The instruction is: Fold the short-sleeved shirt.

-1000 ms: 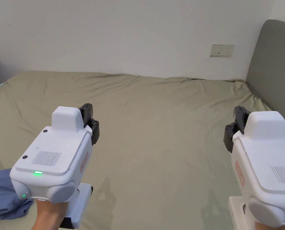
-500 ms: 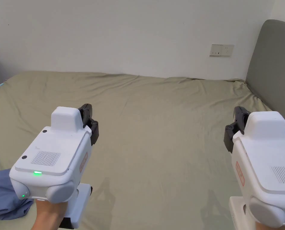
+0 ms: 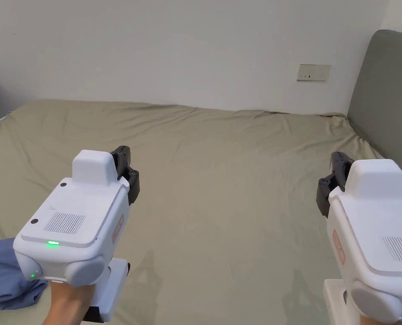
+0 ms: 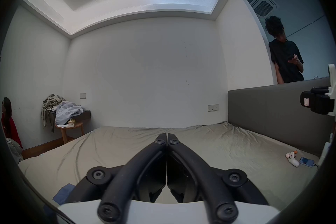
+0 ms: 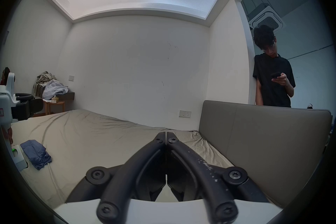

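Note:
A crumpled blue shirt (image 3: 3,275) lies bunched at the near left edge of the bed, also seen as the blue shirt (image 5: 36,154) in the right gripper view and as a blue corner (image 4: 63,193) in the left gripper view. My left gripper (image 3: 126,163) hovers above the bed sheet to the right of the shirt, its jaws shut with nothing between them (image 4: 166,139). My right gripper (image 3: 335,167) is held over the bed's right side, jaws shut and empty (image 5: 166,138).
The olive bed sheet (image 3: 221,169) spreads wide between the grippers. A grey headboard (image 3: 386,97) rises at the right. A small white item and a blue device (image 4: 298,160) lie by the headboard. A person (image 5: 272,75) stands behind it. Clothes pile on a side table (image 4: 61,113).

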Demonstrator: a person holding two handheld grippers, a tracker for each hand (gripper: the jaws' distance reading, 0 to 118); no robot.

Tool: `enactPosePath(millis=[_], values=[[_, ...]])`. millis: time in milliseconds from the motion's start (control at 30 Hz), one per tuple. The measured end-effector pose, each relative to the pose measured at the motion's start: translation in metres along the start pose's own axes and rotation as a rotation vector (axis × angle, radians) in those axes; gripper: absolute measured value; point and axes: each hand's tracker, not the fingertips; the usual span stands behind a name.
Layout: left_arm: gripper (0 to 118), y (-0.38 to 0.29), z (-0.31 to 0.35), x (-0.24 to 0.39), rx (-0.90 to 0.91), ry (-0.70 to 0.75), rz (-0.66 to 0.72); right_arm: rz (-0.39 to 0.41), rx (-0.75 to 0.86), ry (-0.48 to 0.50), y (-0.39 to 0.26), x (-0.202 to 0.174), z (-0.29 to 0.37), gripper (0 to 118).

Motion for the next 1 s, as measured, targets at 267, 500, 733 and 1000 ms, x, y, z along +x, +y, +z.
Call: enactPosePath(millis=[267, 500, 733, 1000], values=[[5, -0.0002, -0.0006, -0.0017, -0.003, -0.003, 0.026, 0.004, -0.008, -0.007, 0.0, -0.0003, -0.0008, 10], [118, -0.0021, -0.0003, -0.0029, 0.017, -0.004, 0.036, -0.016, -0.034, 0.01, 0.0001, 0.0018, -0.0058, 112], [118, -0.0012, -0.0007, -0.0023, -0.001, 0.0, 0.028, -0.026, -0.025, -0.009, 0.0005, -0.0012, -0.0033, 118], [118, -0.0012, 0.0015, -0.0012, 0.014, 0.015, 0.019, -0.028, -0.026, -0.015, -0.0002, -0.0011, -0.0008, 118]])
